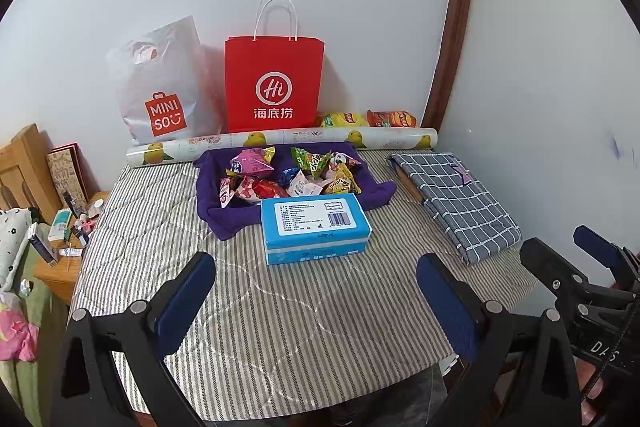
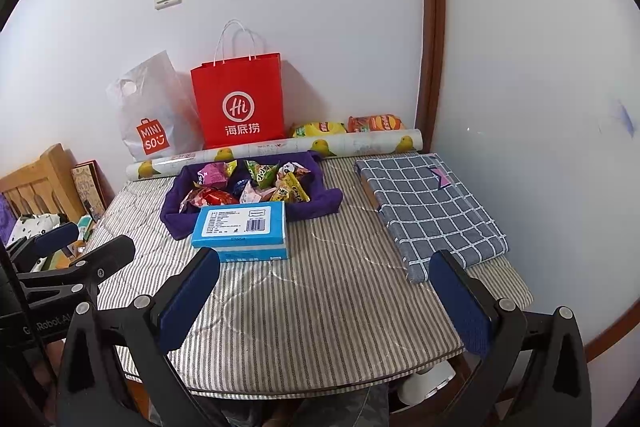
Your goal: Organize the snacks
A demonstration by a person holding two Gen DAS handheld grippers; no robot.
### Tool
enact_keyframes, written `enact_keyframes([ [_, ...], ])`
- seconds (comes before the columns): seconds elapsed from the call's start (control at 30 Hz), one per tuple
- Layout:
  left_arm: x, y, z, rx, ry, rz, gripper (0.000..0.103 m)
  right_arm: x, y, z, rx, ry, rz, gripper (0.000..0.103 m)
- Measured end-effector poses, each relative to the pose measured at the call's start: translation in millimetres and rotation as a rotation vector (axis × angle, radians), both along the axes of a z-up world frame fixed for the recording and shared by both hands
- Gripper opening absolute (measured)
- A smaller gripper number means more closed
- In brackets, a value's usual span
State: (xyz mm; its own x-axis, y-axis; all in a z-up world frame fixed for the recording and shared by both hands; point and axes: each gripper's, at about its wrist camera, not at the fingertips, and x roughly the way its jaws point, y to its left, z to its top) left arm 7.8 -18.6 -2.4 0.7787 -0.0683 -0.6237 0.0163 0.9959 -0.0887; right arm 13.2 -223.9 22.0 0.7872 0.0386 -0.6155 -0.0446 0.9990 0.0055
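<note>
Both claws, left claw [image 1: 316,301] and right claw [image 2: 324,297], are held wide and empty above the striped counter [image 1: 280,327]; ahead, crinkly snack packets [image 1: 280,175] are heaped behind a blue tissue pack [image 1: 316,227].

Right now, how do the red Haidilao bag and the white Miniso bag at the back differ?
The red paper bag stands upright with crisp, flat sides; the white plastic bag is crumpled and leans. The red paper bag has white twisted cord handles, the white plastic bag a die-cut hand hole. Both stand against the wall behind the wrapped roll, side by side.
</note>
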Motion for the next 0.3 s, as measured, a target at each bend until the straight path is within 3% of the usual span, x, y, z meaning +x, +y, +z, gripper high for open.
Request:
enact_keyframes([
  [0.3,0.9,0.1,-0.3,-0.002,-0.001,-0.001,0.102,0.8,-0.6,-1.8,0.012,-0.008,0.006,0.103],
])
